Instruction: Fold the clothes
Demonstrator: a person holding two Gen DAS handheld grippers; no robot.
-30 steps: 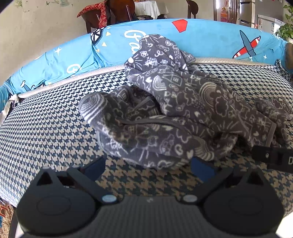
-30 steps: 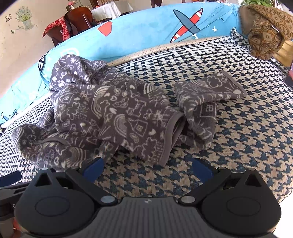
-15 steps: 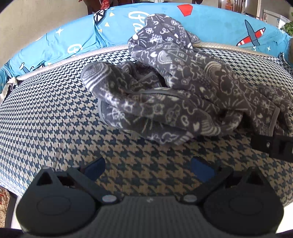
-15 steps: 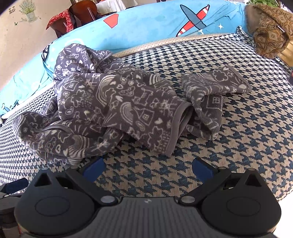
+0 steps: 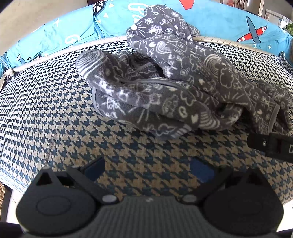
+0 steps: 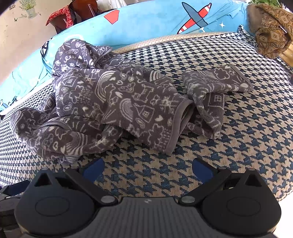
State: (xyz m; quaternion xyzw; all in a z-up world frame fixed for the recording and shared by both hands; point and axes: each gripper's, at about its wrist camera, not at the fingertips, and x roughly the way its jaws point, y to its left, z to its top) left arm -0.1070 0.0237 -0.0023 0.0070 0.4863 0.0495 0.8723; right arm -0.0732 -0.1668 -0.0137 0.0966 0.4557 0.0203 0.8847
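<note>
A crumpled grey fleece garment (image 5: 164, 87) with white doodle prints lies in a heap on the houndstooth cushion (image 5: 45, 109). Seen from the right wrist, the same garment (image 6: 113, 102) has a sleeve (image 6: 218, 84) flung out to the right. My left gripper (image 5: 148, 171) is open, hovering over bare cushion just short of the garment's near hem. My right gripper (image 6: 147, 169) is open too, empty, a little in front of the grey-trimmed hem (image 6: 178, 126). The right gripper's black body (image 5: 271, 144) shows at the right edge of the left wrist view.
A blue cushion cover (image 6: 155, 20) with a plane print runs along the back of the seat. A brown patterned cloth (image 6: 271, 27) is bunched at the far right. A wooden chair with red fabric (image 6: 73, 14) stands behind. The cushion's near edge drops off at left (image 5: 7, 184).
Both grippers have pulled back and risen a little from the garment, so more bare cushion shows before them. The garment itself has not moved.
</note>
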